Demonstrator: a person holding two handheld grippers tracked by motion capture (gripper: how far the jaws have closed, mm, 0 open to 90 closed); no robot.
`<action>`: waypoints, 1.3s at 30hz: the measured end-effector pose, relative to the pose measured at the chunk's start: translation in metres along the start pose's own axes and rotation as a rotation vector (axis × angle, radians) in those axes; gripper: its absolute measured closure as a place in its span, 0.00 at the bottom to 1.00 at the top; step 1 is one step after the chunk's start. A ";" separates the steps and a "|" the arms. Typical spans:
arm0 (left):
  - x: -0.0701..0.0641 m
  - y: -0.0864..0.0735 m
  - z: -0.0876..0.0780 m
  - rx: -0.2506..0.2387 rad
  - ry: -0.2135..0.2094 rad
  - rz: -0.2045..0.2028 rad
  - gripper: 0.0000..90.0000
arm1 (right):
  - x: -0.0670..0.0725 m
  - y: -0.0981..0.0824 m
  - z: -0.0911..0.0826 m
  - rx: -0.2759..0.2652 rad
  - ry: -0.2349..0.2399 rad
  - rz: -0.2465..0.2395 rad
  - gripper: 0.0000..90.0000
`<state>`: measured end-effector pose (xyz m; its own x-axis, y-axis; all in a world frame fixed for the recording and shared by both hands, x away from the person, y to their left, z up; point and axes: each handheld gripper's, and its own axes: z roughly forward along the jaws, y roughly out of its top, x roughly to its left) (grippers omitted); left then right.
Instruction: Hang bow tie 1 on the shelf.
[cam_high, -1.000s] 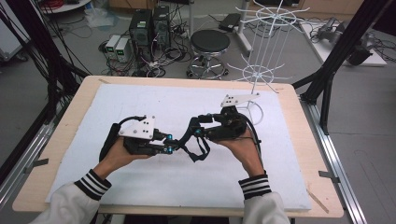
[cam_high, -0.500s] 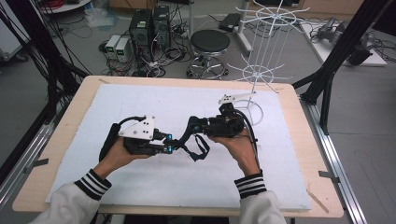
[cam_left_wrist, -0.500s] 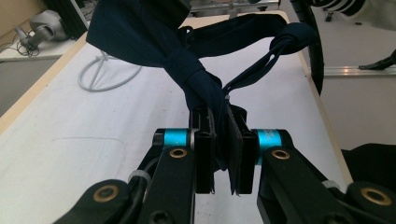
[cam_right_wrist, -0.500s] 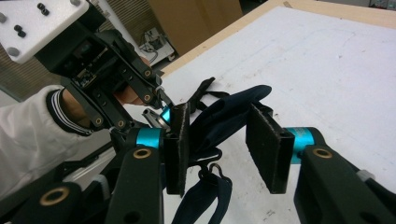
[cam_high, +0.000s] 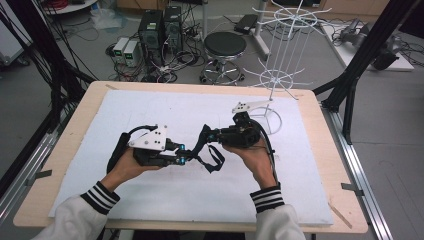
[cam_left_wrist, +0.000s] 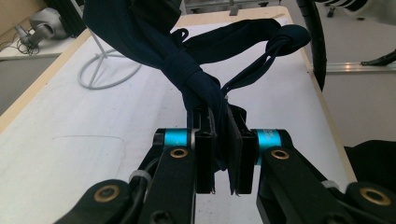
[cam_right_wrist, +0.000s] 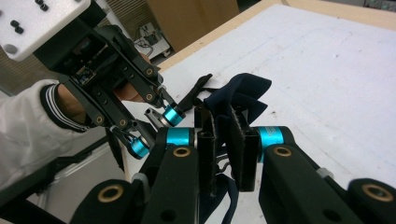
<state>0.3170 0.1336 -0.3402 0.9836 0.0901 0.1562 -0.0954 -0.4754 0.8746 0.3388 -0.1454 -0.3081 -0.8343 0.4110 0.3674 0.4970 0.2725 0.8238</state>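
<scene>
A dark navy cloth piece with thin straps (cam_high: 213, 156) hangs between the two grippers above the white mat (cam_high: 190, 107). My left gripper (cam_high: 186, 158) points right and is shut on one bunched end of the cloth (cam_left_wrist: 196, 79), pinched between its pads (cam_left_wrist: 219, 122). My right gripper (cam_high: 210, 136) points left toward it. Its jaws have just been closing and now clamp a fold of the cloth (cam_right_wrist: 245, 93) at their tips (cam_right_wrist: 223, 122). The left gripper (cam_right_wrist: 156, 122) is close by in the right gripper view.
A white wire display rack (cam_high: 282, 47) stands at the mat's far right, its ring base (cam_high: 270, 120) just behind the right gripper. The mat lies on a wooden table (cam_high: 75, 130). Beyond the table are a stool (cam_high: 225, 47) and computers (cam_high: 160, 27) on the floor.
The right gripper's jaws have drawn together onto the cloth. Both hands have stayed about where they were, and the left gripper keeps its grip.
</scene>
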 end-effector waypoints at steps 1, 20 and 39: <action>0.000 0.000 0.000 0.001 0.000 0.000 0.92 | 0.000 0.000 0.000 0.000 0.000 0.000 0.93; 0.008 -0.007 -0.001 -0.027 0.082 -0.122 0.44 | 0.004 0.001 -0.008 -0.048 -0.051 -0.068 0.93; 0.014 -0.023 -0.017 -0.113 0.129 -0.280 0.06 | -0.003 -0.001 -0.038 -0.173 -0.129 -0.096 0.93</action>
<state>0.3302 0.1607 -0.3499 0.9473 0.3169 -0.0473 0.1528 -0.3169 0.9361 0.3319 -0.1803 -0.2931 -0.8326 0.5016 0.2349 0.3597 0.1672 0.9180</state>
